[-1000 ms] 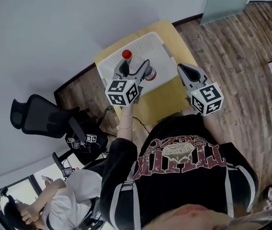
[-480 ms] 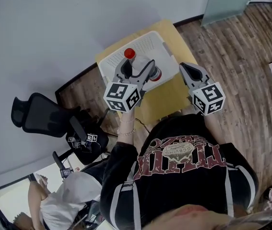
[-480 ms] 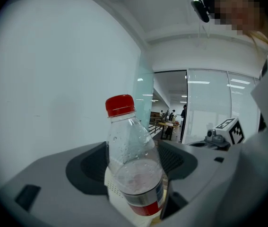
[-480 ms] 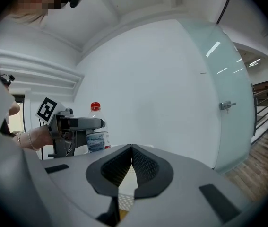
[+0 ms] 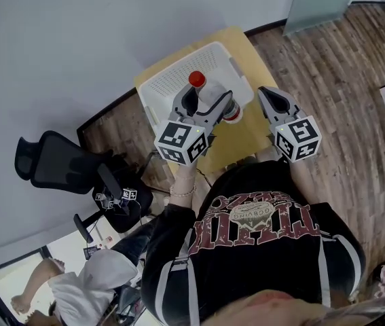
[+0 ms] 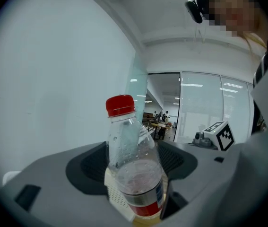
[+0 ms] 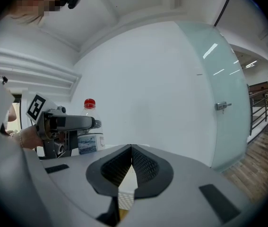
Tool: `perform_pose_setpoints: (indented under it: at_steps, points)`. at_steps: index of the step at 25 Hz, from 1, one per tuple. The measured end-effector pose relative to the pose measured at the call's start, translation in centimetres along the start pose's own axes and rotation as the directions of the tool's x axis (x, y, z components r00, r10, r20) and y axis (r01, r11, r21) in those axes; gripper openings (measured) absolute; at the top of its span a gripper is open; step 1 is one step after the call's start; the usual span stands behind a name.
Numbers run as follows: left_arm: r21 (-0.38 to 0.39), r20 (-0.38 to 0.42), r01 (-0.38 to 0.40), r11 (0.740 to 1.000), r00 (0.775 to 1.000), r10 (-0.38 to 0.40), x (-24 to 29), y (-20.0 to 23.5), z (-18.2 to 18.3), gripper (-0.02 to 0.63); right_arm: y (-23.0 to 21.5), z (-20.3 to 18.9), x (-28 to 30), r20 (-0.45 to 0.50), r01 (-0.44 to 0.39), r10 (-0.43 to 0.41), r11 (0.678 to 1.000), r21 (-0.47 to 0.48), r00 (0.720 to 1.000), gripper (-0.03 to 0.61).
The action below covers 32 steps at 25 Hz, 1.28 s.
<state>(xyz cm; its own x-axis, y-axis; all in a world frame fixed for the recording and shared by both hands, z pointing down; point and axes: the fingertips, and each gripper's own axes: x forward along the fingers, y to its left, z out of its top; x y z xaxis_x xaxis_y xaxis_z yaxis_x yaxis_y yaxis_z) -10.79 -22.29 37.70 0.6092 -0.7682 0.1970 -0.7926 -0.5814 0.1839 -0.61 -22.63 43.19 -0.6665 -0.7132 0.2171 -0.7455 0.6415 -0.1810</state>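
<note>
My left gripper (image 5: 208,102) is shut on a clear plastic bottle (image 5: 212,99) with a red cap (image 5: 196,79) and a red label band. It holds the bottle up above a white perforated basket (image 5: 172,79) on a small yellow table (image 5: 236,141). In the left gripper view the bottle (image 6: 134,171) fills the space between the jaws of that gripper (image 6: 134,176), and its cap (image 6: 120,105) stands upright. My right gripper (image 5: 268,95) hangs just to the right of the bottle with nothing in it. Its jaws meet in the right gripper view (image 7: 131,162), which shows the bottle (image 7: 89,137) at the left.
A grey wall stands behind the table. A black office chair (image 5: 49,165) is on the wooden floor at the left, with another person (image 5: 104,277) seated at the lower left. A frosted glass door (image 5: 321,2) is at the upper right.
My left gripper has carried the bottle to the right, closer to the right gripper. The right gripper has barely shifted.
</note>
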Motion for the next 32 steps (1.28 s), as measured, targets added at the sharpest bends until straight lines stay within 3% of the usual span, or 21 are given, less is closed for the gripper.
perform_pose_setpoints:
  at_steps: [14, 21, 27, 32]
  points:
    - [-0.022, -0.043, 0.022, 1.000, 0.999, -0.023, 0.7, -2.5, -3.4, 0.367, -1.4, -1.3, -0.5, -0.024, 0.034, -0.033, 0.999, 0.009, 0.999, 0.017]
    - [0.044, -0.069, 0.017, 0.999, 0.998, -0.014, 1.1, -4.0, -6.1, 0.367, -1.8, -2.0, -0.5, -0.041, 0.036, -0.035, 0.999, 0.007, 0.999, 0.017]
    - [0.002, -0.093, 0.002, 1.000, 0.996, -0.002, 1.2, -4.2, -9.0, 0.367, -2.1, -2.5, -0.6, -0.055, 0.038, -0.038, 0.999, 0.005, 0.998, 0.017]
    - [0.025, -0.103, 0.011, 1.000, 0.995, -0.008, 1.4, -4.6, -10.5, 0.367, -2.5, -3.1, -0.9, -0.068, 0.041, -0.040, 0.999, 0.006, 0.997, 0.017]
